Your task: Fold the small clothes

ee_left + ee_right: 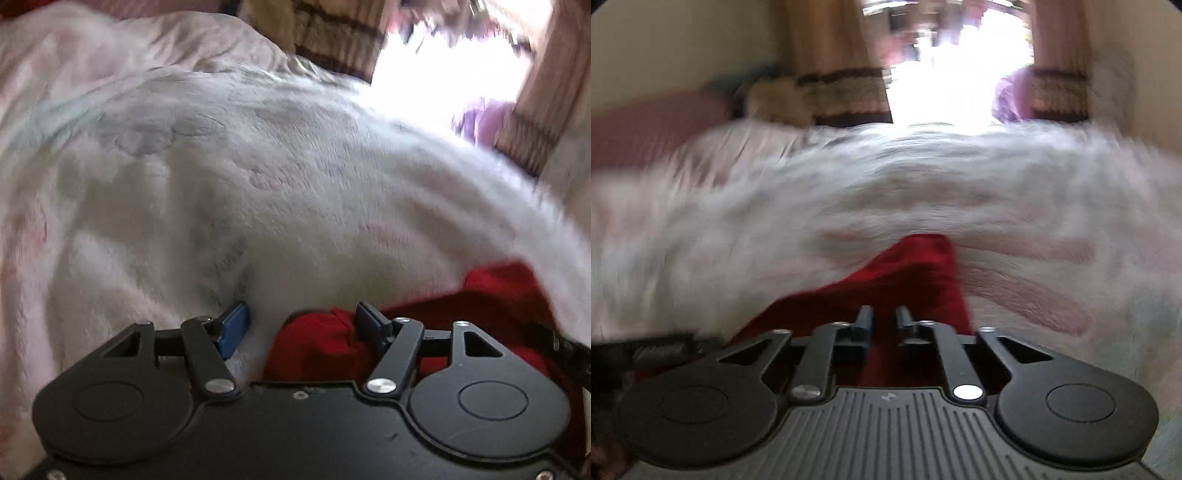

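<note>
A small red garment (317, 343) lies bunched on a white fleecy blanket (258, 184). My left gripper (303, 326) is open, its blue-padded fingers (234, 328) wide apart. The garment's crumpled end sits between them, against the right-hand finger. In the right wrist view the red garment (916, 273) stretches forward from my right gripper (884, 325). The jaws there are nearly together, with red cloth pinched in the narrow gap. Both views are blurred by motion.
The blanket (923, 192) covers a bed. Behind it hang brown-banded curtains (846, 92) on either side of a bright doorway (942, 74). A pink pillow or cover (646, 125) lies at the far left. A dark object (661, 350) shows at the left edge.
</note>
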